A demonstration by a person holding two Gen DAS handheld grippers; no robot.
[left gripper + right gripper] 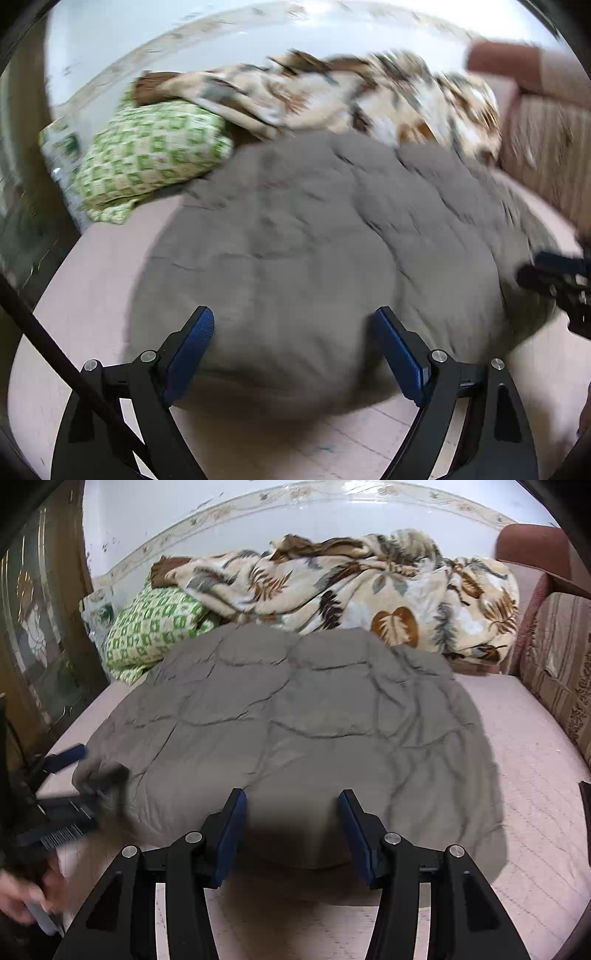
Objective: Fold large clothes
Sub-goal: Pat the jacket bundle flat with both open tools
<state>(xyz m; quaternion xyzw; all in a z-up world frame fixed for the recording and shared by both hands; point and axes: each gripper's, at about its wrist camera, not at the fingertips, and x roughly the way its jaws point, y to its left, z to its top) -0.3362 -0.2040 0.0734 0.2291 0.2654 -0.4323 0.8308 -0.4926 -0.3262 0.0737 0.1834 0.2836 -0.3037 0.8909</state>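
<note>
Both wrist cams look forward and down along their tool fingers, close over the near edge of the grey quilted comforter (295, 716) on the bed (535, 812). Shared: comforter, leaf-print blanket (369, 92), green checked pillow (147, 155), back wall (221, 528).

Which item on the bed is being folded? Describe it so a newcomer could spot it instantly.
Start at the pink bed. Along its far side lie a leaf-print blanket and a green checked pillow. In front of them lies the grey quilted garment: plain grey, puffy and stitched into panels, the only unpatterned fabric there.
</note>
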